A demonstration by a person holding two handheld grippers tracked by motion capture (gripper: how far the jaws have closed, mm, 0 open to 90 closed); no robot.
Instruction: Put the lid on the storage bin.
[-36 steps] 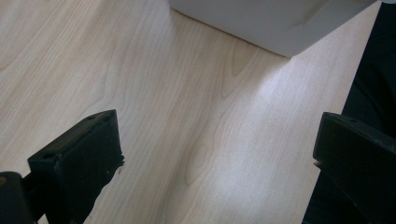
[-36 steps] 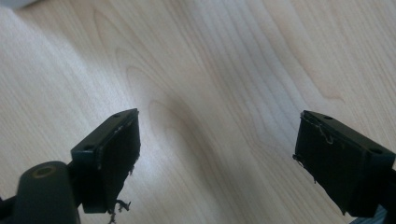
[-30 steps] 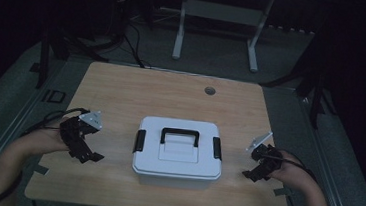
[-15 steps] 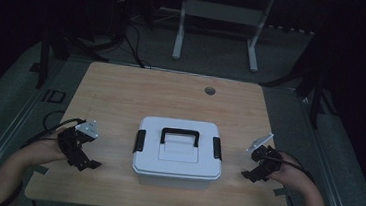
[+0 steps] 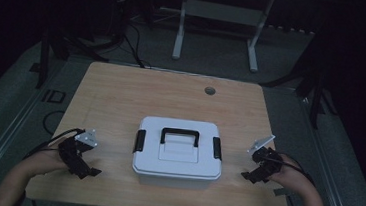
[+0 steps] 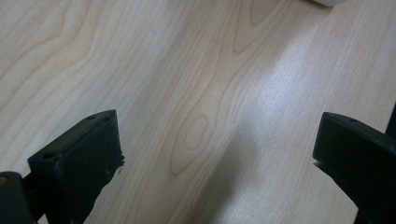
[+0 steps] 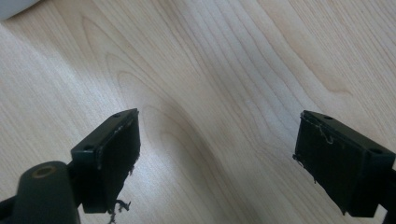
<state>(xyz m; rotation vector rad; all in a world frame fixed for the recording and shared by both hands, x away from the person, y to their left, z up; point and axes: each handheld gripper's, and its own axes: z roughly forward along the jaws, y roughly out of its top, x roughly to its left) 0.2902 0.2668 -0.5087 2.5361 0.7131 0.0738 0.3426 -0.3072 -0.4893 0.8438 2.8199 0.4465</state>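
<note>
A white plastic box (image 5: pixel 178 153) with a black handle (image 5: pixel 180 133) and two black side latches sits shut at the table's near middle. My left gripper (image 5: pixel 90 171) rests low on the wood, well left of the box, jaws wide apart with bare wood between them (image 6: pixel 219 154). A corner of the box (image 6: pixel 327 2) shows at the top of the left gripper view. My right gripper (image 5: pixel 249 176) lies to the right of the box, open as well, nothing between its fingers (image 7: pixel 217 158). The box's edge (image 7: pixel 14 7) shows at the right gripper view's top left.
The wooden table (image 5: pixel 121 97) has a round cable grommet (image 5: pixel 209 91) at the back. A white metal frame (image 5: pixel 218 16) stands on the floor beyond the table. Cables trail off the left edge.
My left gripper has drawn back toward the near edge and down to the left. The right gripper has shifted only slightly. The box has not moved.
</note>
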